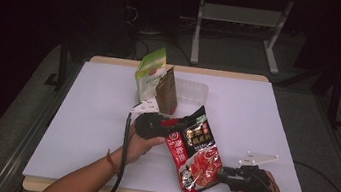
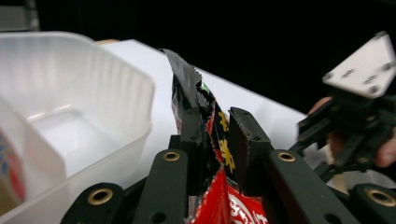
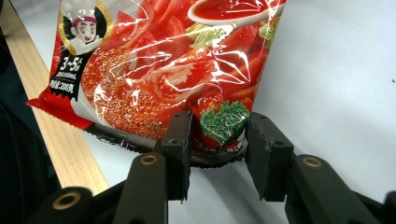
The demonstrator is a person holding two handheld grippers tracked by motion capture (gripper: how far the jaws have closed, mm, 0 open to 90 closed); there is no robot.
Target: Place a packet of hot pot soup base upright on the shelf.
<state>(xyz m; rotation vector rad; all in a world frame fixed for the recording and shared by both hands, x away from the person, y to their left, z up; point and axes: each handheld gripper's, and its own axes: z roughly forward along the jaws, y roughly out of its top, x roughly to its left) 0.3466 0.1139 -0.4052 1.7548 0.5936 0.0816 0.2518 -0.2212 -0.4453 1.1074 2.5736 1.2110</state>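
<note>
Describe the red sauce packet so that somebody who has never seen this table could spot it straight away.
On the white table, look near the front edge, between the two hand-held grippers. The red sauce packet lies slanted there, the left gripper at its top end and the right gripper at its bottom corner. Unlike the green pouch and brown pouch standing in the clear tub behind, it is glossy red with a tomato picture.

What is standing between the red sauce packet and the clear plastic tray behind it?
Nothing visible. The red sauce packet is gripped at both ends by the left gripper and the right gripper. The clear plastic tray, already holding two packets, lies just beyond.
</note>
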